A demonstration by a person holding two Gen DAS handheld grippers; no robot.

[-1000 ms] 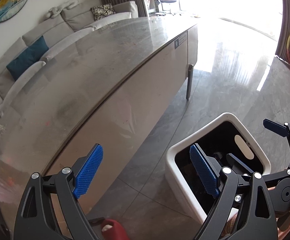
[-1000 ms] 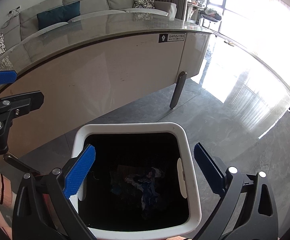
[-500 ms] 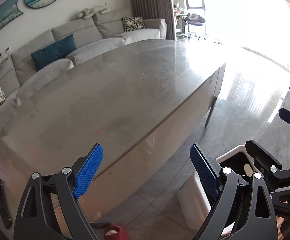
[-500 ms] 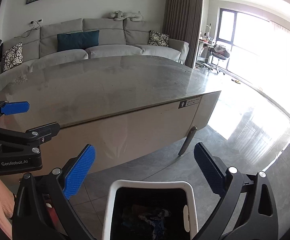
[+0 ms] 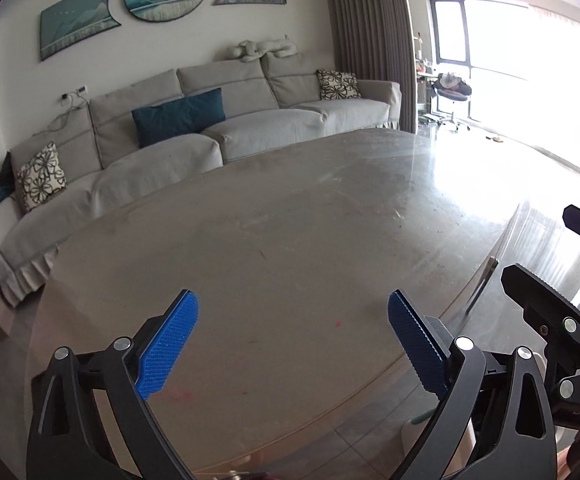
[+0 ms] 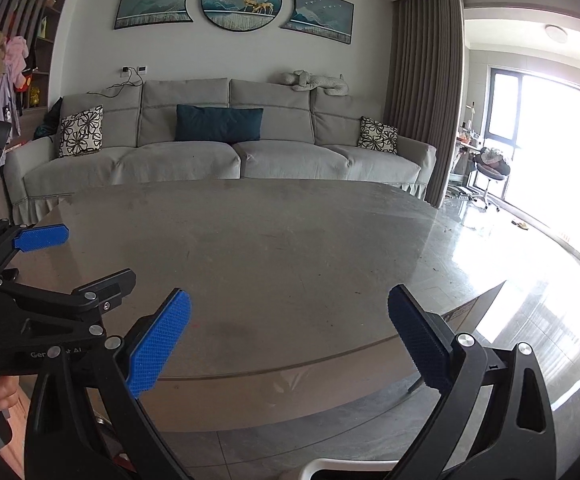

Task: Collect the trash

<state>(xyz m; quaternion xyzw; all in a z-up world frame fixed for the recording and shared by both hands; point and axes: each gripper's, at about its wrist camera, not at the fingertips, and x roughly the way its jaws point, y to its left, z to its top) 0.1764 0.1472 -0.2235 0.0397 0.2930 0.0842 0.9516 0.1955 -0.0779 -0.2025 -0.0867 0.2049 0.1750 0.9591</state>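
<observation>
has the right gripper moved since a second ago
Yes. The right gripper has lifted and tilted up: the white bin that filled its view is now only a rim sliver at the bottom, with the table ahead.

The bench (image 6: 290, 256) top is a mottled grey-beige stone. Both grippers have black frames and blue cross-hatched fingers (image 5: 168, 350) (image 6: 158, 344). The sofa (image 6: 218, 156) at 12 o'clock is light grey, with a plain teal cushion (image 6: 218, 123) and two cream cushions (image 6: 80, 131) bearing black flower outlines. The curtain (image 6: 423, 92) at 2 o'clock is taupe. The wall art (image 6: 242, 0) is teal with gold. The bin rim (image 6: 321, 467) is white.
</observation>
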